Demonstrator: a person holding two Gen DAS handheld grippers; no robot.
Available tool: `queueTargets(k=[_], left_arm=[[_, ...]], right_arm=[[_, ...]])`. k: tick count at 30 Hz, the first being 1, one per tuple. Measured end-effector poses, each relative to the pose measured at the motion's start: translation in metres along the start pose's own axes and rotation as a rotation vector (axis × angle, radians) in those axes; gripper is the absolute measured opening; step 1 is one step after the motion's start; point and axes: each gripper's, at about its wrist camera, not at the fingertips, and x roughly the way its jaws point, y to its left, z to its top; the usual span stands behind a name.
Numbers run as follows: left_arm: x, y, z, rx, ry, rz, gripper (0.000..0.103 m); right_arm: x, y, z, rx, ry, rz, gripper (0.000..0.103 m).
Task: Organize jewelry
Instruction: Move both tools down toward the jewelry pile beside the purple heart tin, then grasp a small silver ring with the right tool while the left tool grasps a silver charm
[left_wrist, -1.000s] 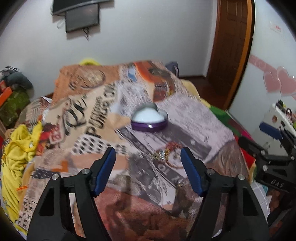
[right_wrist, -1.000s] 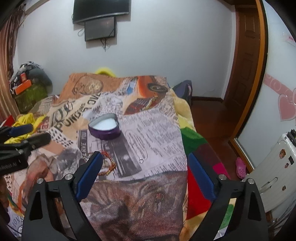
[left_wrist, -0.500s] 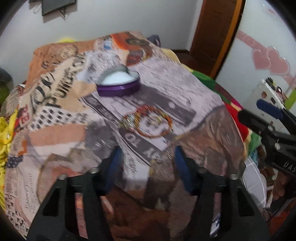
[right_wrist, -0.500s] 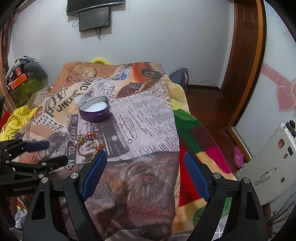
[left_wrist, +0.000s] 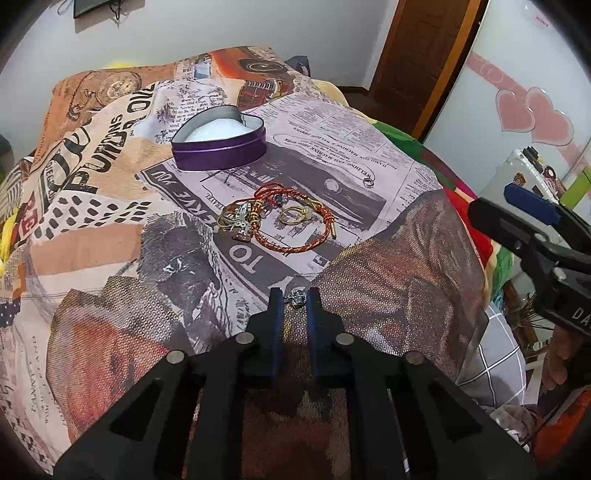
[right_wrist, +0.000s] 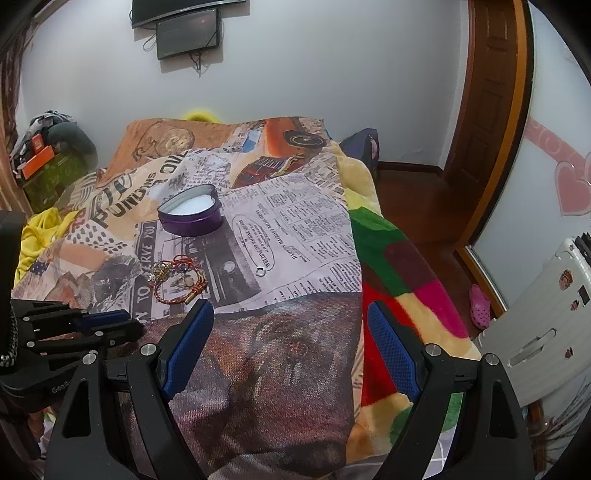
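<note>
**A:** What are the left tongs (left_wrist: 295, 300) doing?

**B:** Low in the centre of the left wrist view, their blue pads (left_wrist: 276, 306) are drawn nearly together with a small silver trinket (left_wrist: 297, 297) between the tips. It looks pinched, though it is too small for me to say whether it is a ring or a charm.

**A:** And the right tongs (right_wrist: 291, 347)?

**B:** Spread wide with nothing between them, at the bottom of the right wrist view, over the brown part of the blanket (right_wrist: 280, 369). They also show at the right edge of the left wrist view.

**A:** Where is the rest of the jewelry?

**B:** On the bed, on the newspaper-print part of the blanket. In the middle of the left wrist view lies an orange braided bracelet (left_wrist: 295, 225), with a gold ring (left_wrist: 293, 214) inside its loop and a cluster of gold and silver pieces (left_wrist: 238, 218) touching its left side. A lone silver ring (left_wrist: 368, 181) sits apart, to the right.

**A:** And the box?

**B:** A purple heart-shaped tin (left_wrist: 219, 138), lid off and white inside, stands above the bracelet, toward the upper left of centre.
</note>
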Motion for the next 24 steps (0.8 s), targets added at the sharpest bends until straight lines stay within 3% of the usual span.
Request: queueTargets(k=[5, 16, 24], left_arm=[[-0.003, 0.002, 0.003, 0.003, -0.014, -0.015, 0.004], [-0.022, 0.027, 0.022, -0.038, -0.109, -0.013, 0.001], [-0.010, 0.038, 0.024, -0.067, -0.055, -0.029, 0.003]], right_arm=[[0.009, 0.001, 0.003, -0.001, 0.007, 0.021, 0.081], [0.050, 0.005, 0.018, -0.021, 0.073, 0.071, 0.059], [0.090, 0.004, 0.021, -0.019, 0.163, 0.115, 0.038]])
